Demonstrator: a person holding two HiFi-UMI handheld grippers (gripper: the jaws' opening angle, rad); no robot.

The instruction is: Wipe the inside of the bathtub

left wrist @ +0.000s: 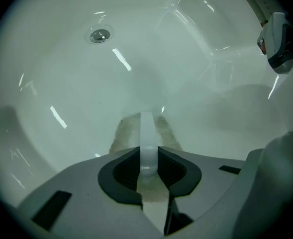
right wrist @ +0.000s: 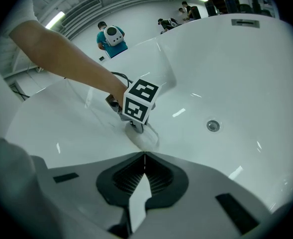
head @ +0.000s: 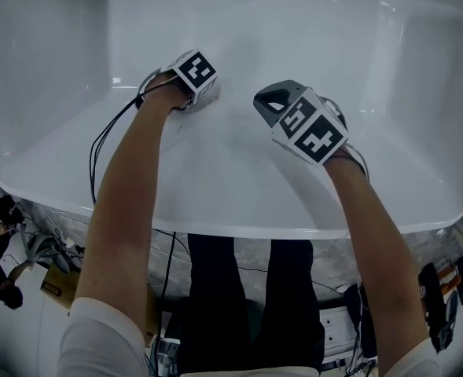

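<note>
Left gripper view shows the left gripper (left wrist: 148, 156) clamped on a wiping cloth (left wrist: 123, 133), pressed to the bathtub (left wrist: 61, 78) floor at frame centre. Hold the cloth flat and sweep overlapping strokes toward the drain (left wrist: 100, 35). The right gripper (right wrist: 145, 156) is closed and empty. The tub holds nothing else.

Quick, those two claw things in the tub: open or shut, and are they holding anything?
Left gripper: shut on a pale, grainy wiping pad.
Right gripper: shut, holding nothing.

White short sleeves (head: 97, 336), dark trousers (head: 294, 289) (perhaps black) — left gripper (head: 202, 100) and right gripper (head: 269, 102) grey, with black-and-white marker cubes (head: 196, 71).
</note>
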